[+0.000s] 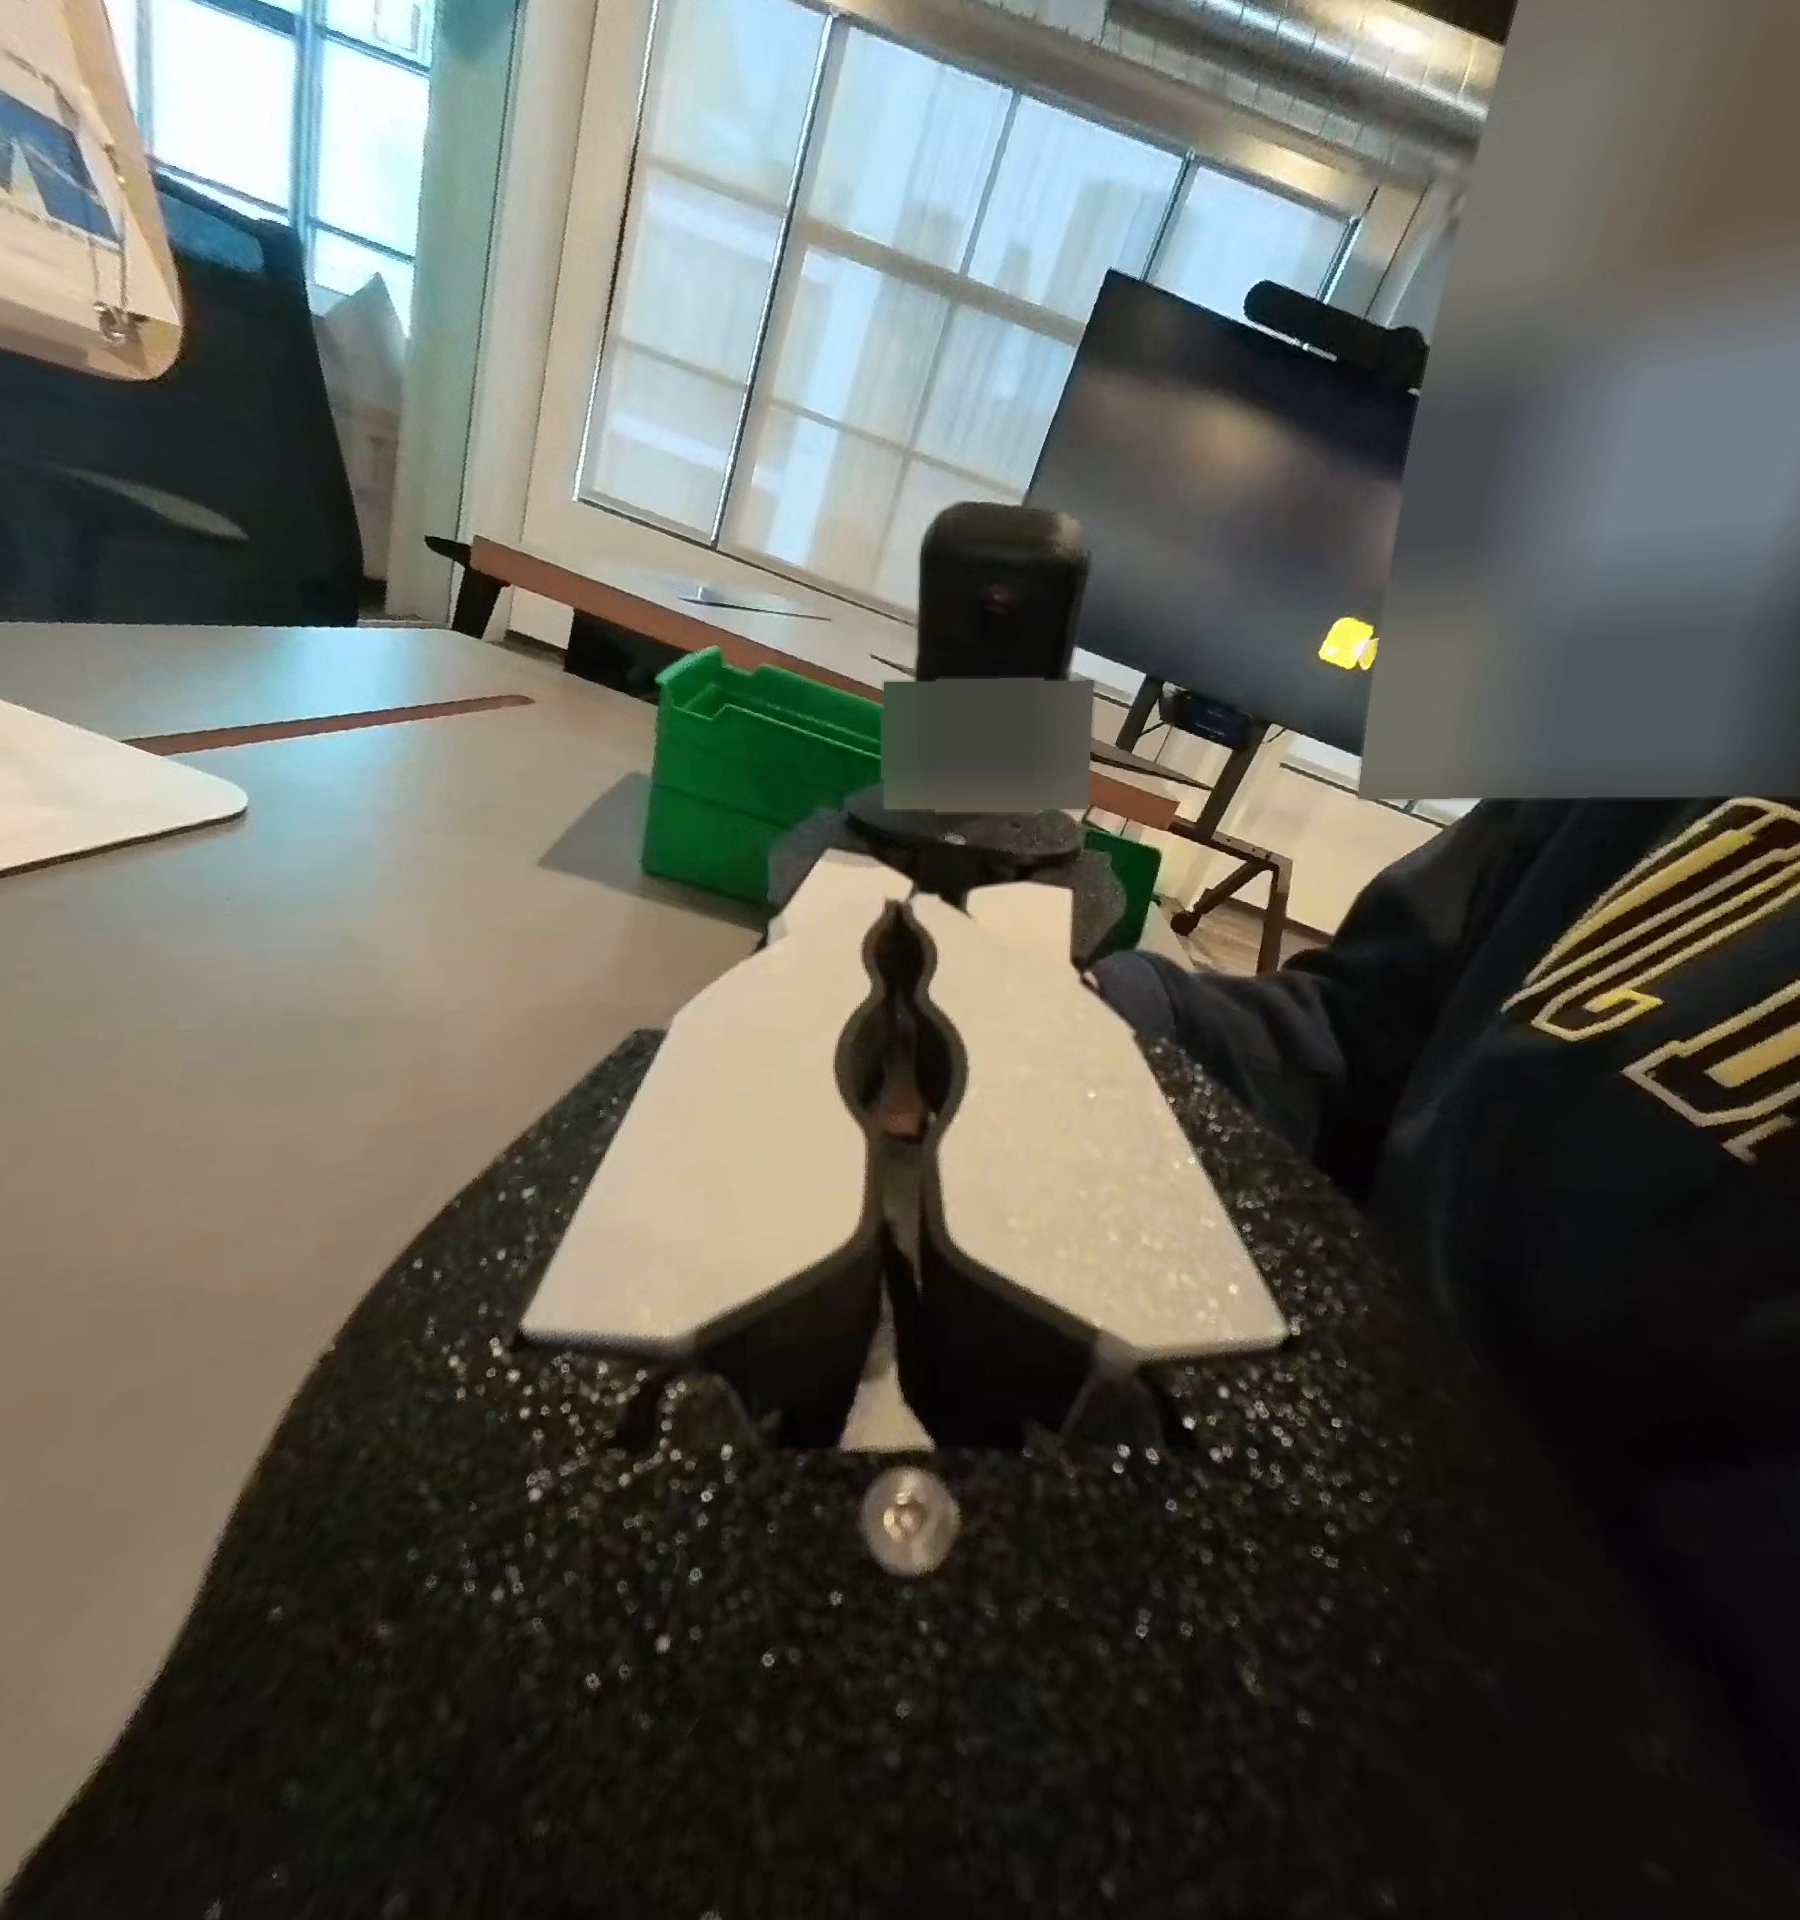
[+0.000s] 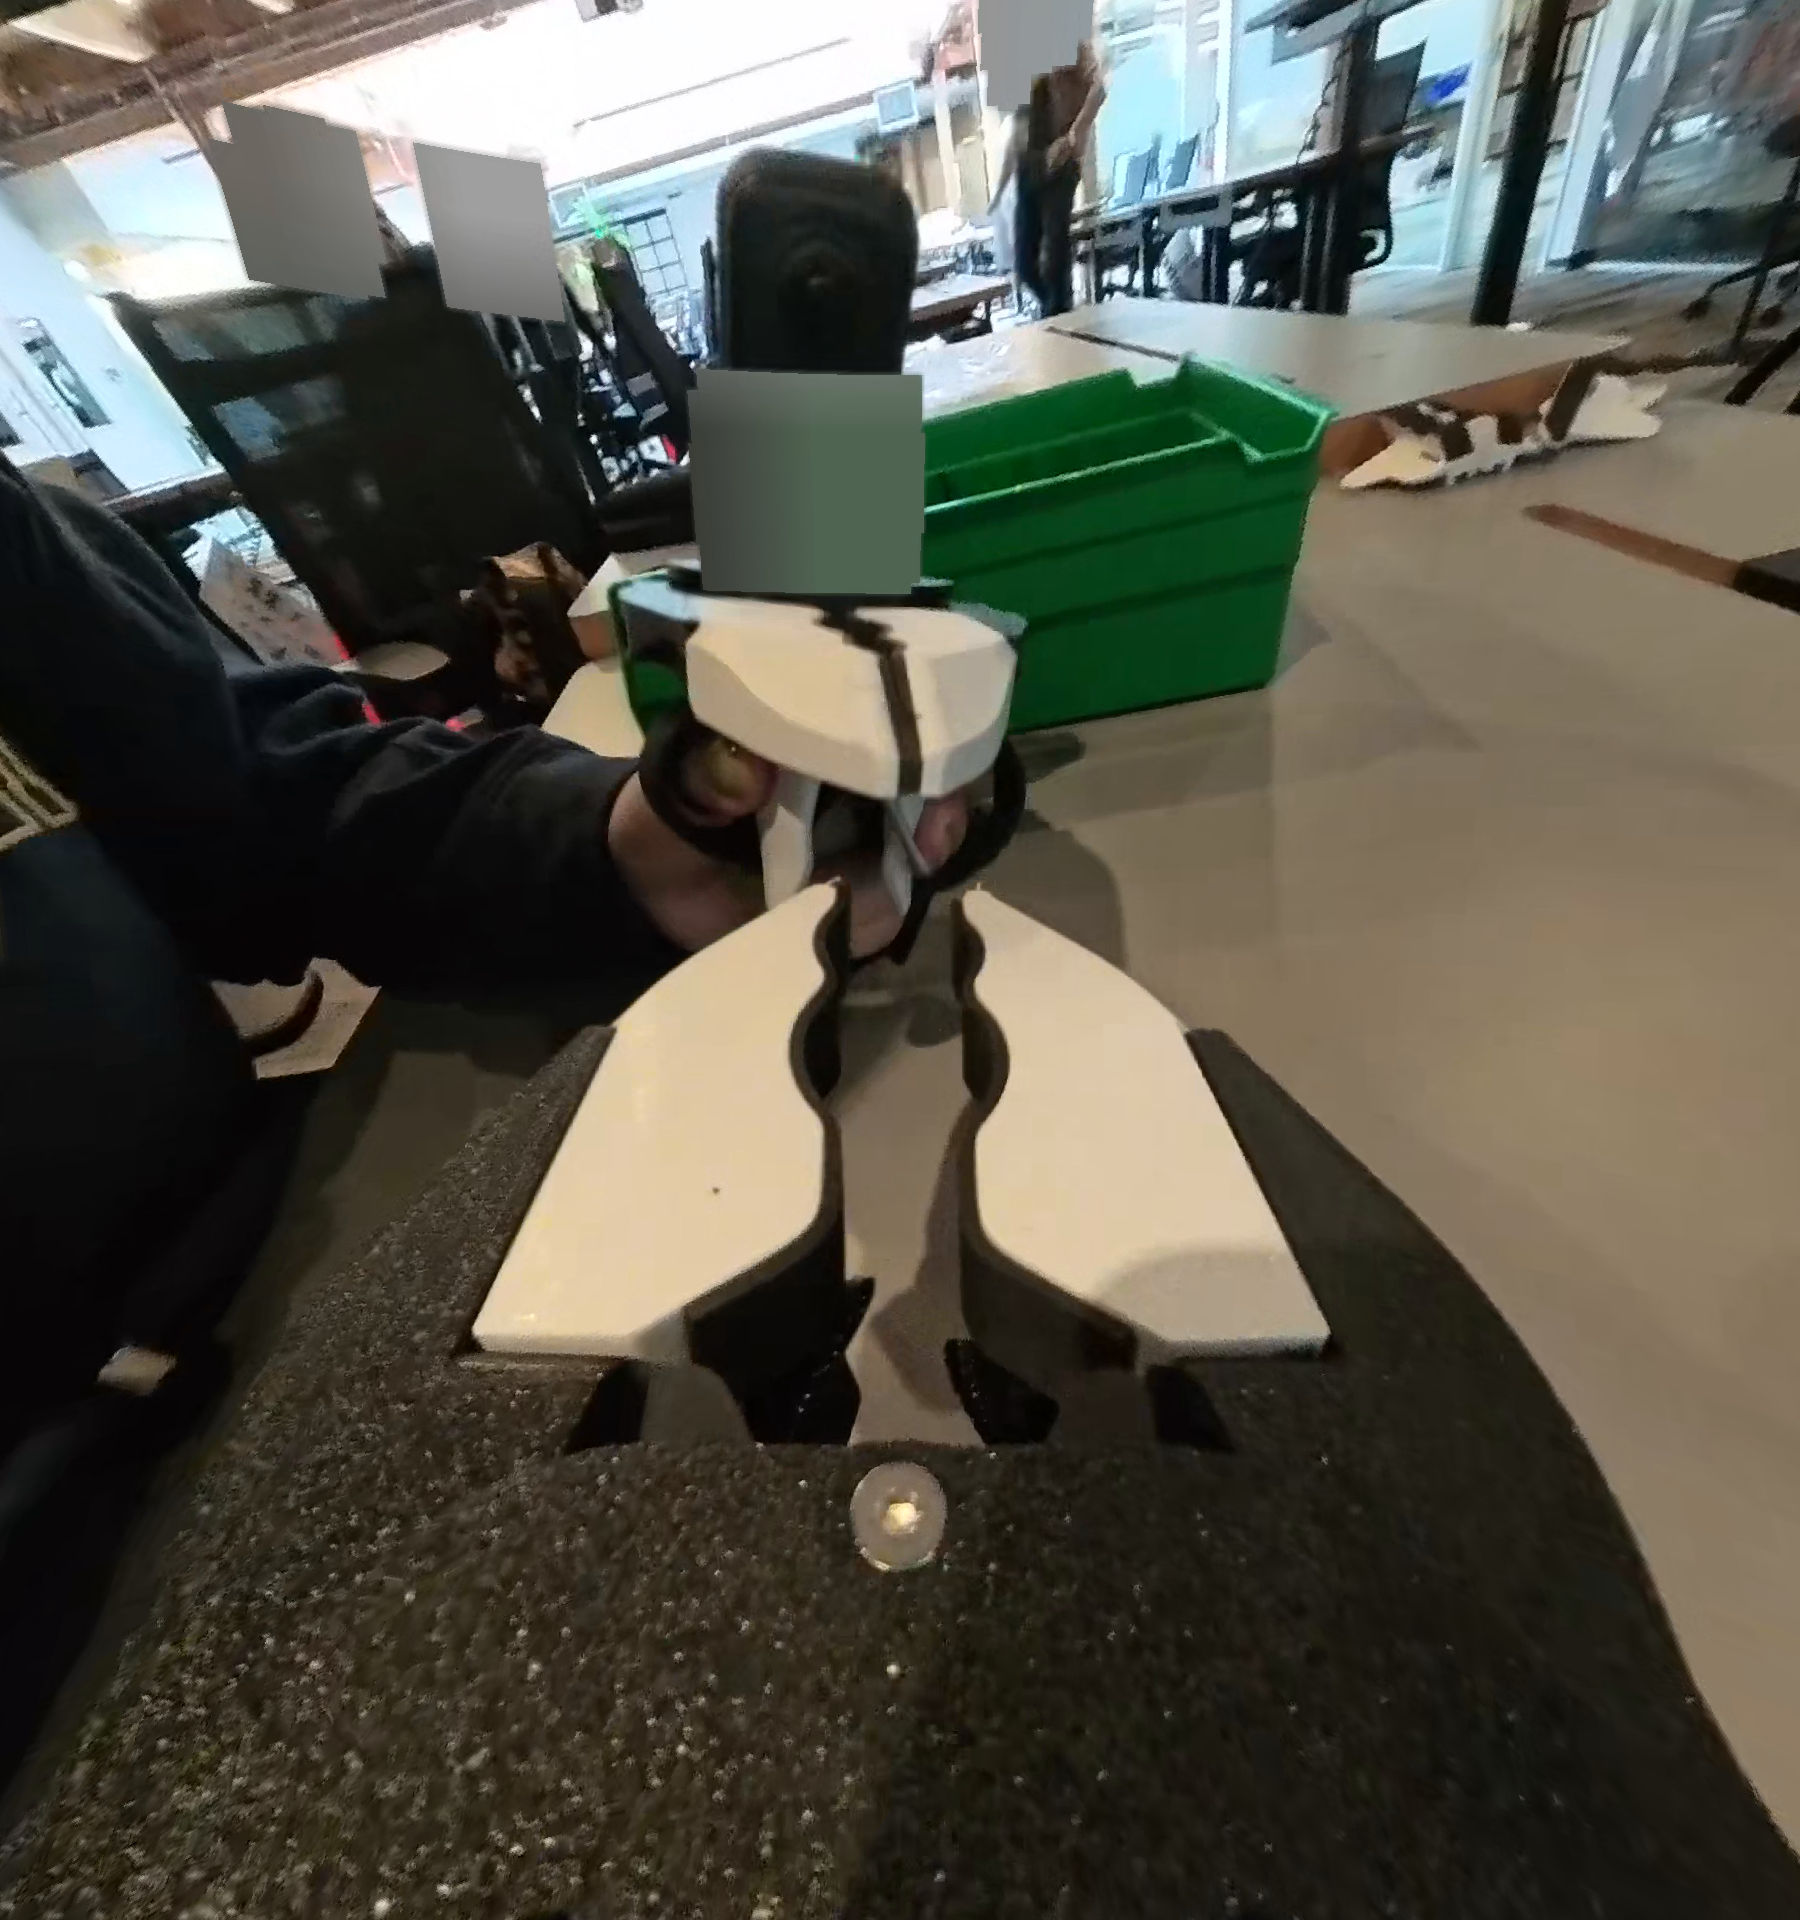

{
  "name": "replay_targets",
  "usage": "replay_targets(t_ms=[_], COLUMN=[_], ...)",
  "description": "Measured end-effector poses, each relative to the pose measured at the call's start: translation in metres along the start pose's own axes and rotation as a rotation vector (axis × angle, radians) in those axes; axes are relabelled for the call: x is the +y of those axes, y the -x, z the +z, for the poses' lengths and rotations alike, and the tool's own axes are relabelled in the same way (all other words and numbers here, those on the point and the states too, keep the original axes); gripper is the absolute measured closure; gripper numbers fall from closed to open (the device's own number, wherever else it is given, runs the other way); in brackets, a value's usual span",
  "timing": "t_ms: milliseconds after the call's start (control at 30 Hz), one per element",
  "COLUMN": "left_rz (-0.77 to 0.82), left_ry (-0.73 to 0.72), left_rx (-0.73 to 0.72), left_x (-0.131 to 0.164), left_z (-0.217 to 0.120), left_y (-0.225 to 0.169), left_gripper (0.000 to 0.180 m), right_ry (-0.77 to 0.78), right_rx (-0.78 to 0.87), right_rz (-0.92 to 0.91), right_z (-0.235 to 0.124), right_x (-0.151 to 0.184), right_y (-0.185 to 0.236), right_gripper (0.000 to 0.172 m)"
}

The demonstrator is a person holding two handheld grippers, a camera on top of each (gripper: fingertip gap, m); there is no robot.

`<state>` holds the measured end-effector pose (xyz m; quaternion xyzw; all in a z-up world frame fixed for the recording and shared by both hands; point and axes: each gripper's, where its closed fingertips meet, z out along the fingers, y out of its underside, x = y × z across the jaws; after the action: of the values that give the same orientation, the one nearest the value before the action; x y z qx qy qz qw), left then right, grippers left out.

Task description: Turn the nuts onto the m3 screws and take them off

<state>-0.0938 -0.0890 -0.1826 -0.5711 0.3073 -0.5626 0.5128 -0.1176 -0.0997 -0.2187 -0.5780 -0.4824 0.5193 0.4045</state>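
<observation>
**Two grippers face to face above the grey table**

Left wrist view. We look along our left gripper: its white fingers lie together, tips meeting, with only the scalloped dark hollows between them. Whether a screw or nut sits at the tips we cannot tell; the spot is too small and blurred. Straight ahead, tip to tip, stands the right gripper, seen from the front with its black camera post rising above it. Behind it, near the table's far edge, sits a green bin. A white mat lies toward the left edge of the grey table. A dark sleeve enters from the right.

Right wrist view. We look along our right gripper: its white fingers stand apart, bare table showing through the gap, and nothing pressed between the pads. Just beyond the tips hangs the left gripper, fingers joined along a dark seam, held from below by a hand in a dark sleeve. The green bin stands behind it, in the middle of the table. The M3 screws and nuts cannot be made out in this view either.
</observation>
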Motion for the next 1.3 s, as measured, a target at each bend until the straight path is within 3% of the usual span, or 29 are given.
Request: replay_targets(t_ms=[267,533,700,867,1067,1200,1267,1300], left_rz=[0.020,0.204,0.268,0.310,0.354,0.396,0.410,0.413], left_ry=[0.063,0.101,0.065,0.088,0.106,0.086,0.066,0.053], left_rx=[-0.073,-0.319,-0.431,-0.467,-0.463,-0.544,-0.551,-0.547], left_x=[0.007,0.004,-0.002,0.003,0.007,0.001,-0.002,-0.004], left_z=[-0.003,-0.021,-0.033,-0.035,-0.031,-0.036,-0.037,-0.037], left_y=[0.012,0.043,0.056,0.063,0.062,0.069,0.068,0.067], left_gripper=[0.180,0.180,0.180,0.180,0.180,0.180,0.147,0.144], right_ry=[0.040,-0.037,0.025,0.085,0.000,-0.017,0.007,0.025], right_rx=[0.044,0.270,0.252,0.260,0.345,0.352,0.331,0.325], right_rz=[0.003,-0.127,-0.230,-0.312,-0.410,-0.421,-0.421,-0.419], right_z=[-0.005,-0.020,-0.012,-0.005,-0.013,-0.014,-0.012,-0.010], right_x=[0.009,0.005,0.011,0.019,0.007,0.005,0.008,0.010], right_y=[-0.012,-0.041,-0.032,-0.029,-0.032,-0.032,-0.030,-0.030], right_gripper=[0.157,0.166,0.167,0.170,0.172,0.171,0.169,0.167])
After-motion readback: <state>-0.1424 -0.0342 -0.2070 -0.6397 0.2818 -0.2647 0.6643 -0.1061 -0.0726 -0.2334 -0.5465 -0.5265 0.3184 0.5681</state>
